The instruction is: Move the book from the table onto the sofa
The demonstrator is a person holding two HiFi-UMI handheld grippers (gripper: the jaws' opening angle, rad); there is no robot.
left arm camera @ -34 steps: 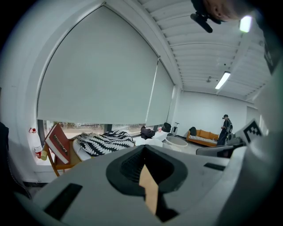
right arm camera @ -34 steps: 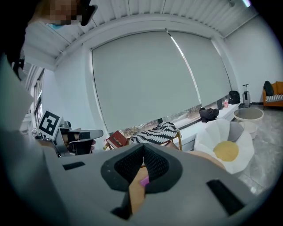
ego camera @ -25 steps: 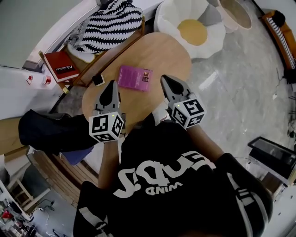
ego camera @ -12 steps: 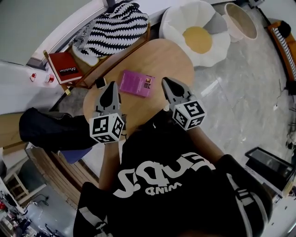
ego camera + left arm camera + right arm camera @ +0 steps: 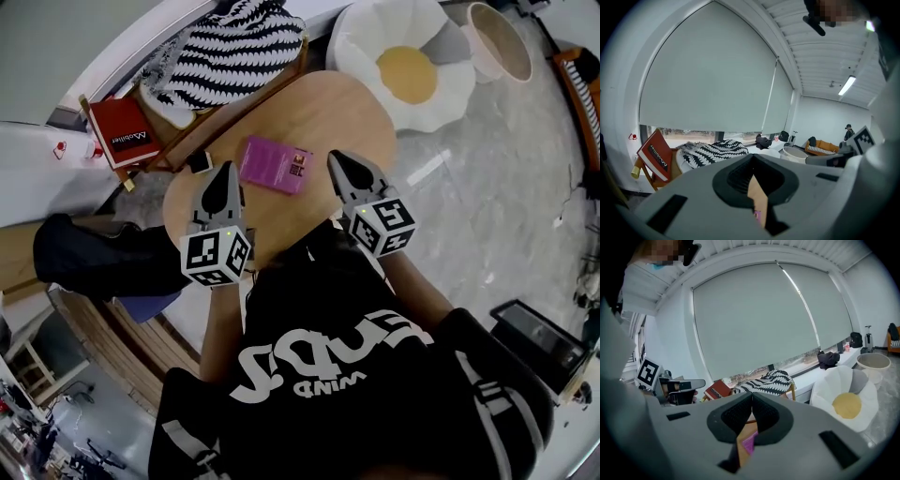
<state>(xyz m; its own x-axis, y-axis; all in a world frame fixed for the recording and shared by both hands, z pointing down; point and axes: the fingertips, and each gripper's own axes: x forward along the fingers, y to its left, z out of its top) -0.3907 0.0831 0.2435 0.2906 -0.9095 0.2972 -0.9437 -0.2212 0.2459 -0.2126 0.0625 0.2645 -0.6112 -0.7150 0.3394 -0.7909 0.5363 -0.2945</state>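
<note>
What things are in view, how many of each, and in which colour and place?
book: one, pink, flat on the table, between the two gripper tips.
table: one, light wood, centre.
second book: one, red, left of the table.
throw: one, black and white stripes, top.
cushion: one, white with yellow centre, top right.
left gripper: one, grey, shut, empty, over the table.
right gripper: one, grey, shut, empty, over the table.

Oval wooden table with two things on it.
A pink book lies flat near the tabletop's middle; a small dark object sits at its left edge, apart from the book.
</note>
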